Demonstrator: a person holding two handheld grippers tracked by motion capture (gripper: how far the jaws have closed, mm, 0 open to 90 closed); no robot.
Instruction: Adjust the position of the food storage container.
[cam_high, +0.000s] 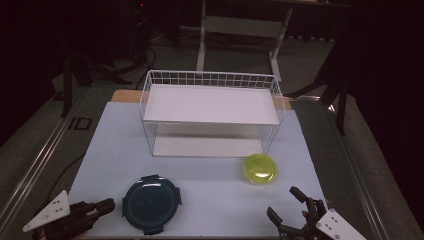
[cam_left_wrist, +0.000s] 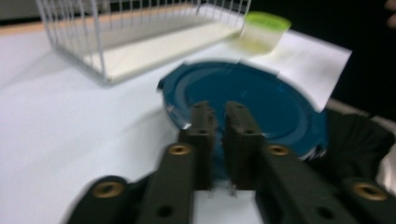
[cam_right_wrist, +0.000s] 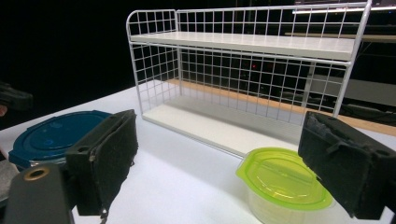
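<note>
White tabletop (cam_high: 210, 180) carrying a two-tier white wire rack (cam_high: 210, 105), both shelves bare, so nothing stowed yet. At the front left, round dark-blue plastic container with clip-on lid (cam_high: 150, 202), flat on the tabletop. Further right, just before the rack's right corner, small round lime-green lidded plastic tub (cam_high: 260, 168), untouched. Left gripper (cam_left_wrist: 219, 112) pinched nearly closed on the blue container's near rim. Right gripper (cam_high: 281, 200) spread wide and empty, facing the green tub. Probably only the first grasp made, with lifting and placing of both left to do.

A white wire rack (cam_high: 210, 112) and a lime-lidded tub (cam_high: 260, 168) stand on the white table (cam_high: 110, 145).
</note>
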